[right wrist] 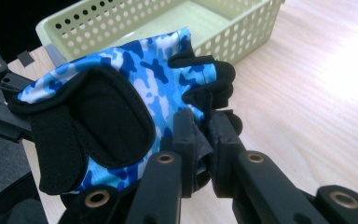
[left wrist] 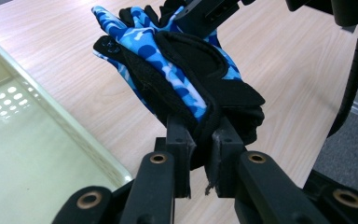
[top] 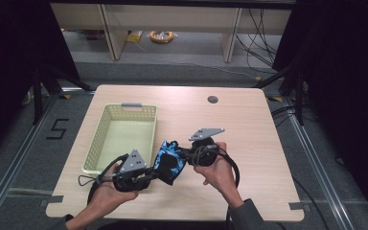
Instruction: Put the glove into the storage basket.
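Above the table [top: 249, 143], just right of a pale green basket [top: 120, 136]: blue camouflage glove [top: 170, 162] lifted between two grippers.
Left gripper [top: 154, 173] clamped on the cuff end, right gripper [top: 184, 154] clamped on the finger end; probably held so for carrying to the basket.

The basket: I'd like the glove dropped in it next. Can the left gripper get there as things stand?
Probably yes: the basket lies open-topped beside the left gripper, nothing between, though the right gripper also pinches the glove.

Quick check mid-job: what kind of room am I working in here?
Likely a lab or recording workspace, not a home: a bare wooden table inside a metal rail frame, loose cables on the floor, and a marked "5" beside the table.
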Available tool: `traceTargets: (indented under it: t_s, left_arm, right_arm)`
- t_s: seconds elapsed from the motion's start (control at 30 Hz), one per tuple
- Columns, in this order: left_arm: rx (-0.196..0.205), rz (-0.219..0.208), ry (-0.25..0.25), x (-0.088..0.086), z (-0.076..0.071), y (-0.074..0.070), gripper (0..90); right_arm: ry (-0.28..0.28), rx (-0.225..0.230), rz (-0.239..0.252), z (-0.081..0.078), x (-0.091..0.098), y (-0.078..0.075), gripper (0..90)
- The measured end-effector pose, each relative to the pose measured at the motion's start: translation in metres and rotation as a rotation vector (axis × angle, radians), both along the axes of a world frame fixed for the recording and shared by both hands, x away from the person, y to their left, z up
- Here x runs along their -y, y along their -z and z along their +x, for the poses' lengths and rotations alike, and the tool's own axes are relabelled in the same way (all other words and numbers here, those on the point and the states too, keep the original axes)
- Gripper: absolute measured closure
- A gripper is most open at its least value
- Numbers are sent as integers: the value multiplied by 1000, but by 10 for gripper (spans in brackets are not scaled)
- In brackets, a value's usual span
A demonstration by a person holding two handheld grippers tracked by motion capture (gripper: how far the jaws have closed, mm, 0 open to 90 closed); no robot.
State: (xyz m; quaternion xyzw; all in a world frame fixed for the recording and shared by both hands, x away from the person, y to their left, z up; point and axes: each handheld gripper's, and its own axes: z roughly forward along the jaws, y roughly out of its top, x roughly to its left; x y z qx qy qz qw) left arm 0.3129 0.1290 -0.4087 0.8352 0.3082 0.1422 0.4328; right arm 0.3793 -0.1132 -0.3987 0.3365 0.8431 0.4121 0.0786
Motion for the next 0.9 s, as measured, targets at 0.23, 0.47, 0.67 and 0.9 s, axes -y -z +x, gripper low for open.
traceTargets:
  t_s: [0.23, 0.47, 0.67, 0.9]
  left_arm:
    - [9, 15, -28, -16, 2, -15, 802]
    - [1, -2, -74, -36, 6, -21, 803]
    - [1, -5, -100, -52, 7, -21, 803]
    - [-3, -16, -150, -74, 10, -19, 802]
  right_arm:
    - [-17, 21, 22, 11, -17, -14, 834]
    - [-77, 37, 19, 25, -39, -22, 834]
    - [-82, 13, 17, 32, -63, -25, 834]
    - [-110, 11, -6, 41, -87, -25, 833]
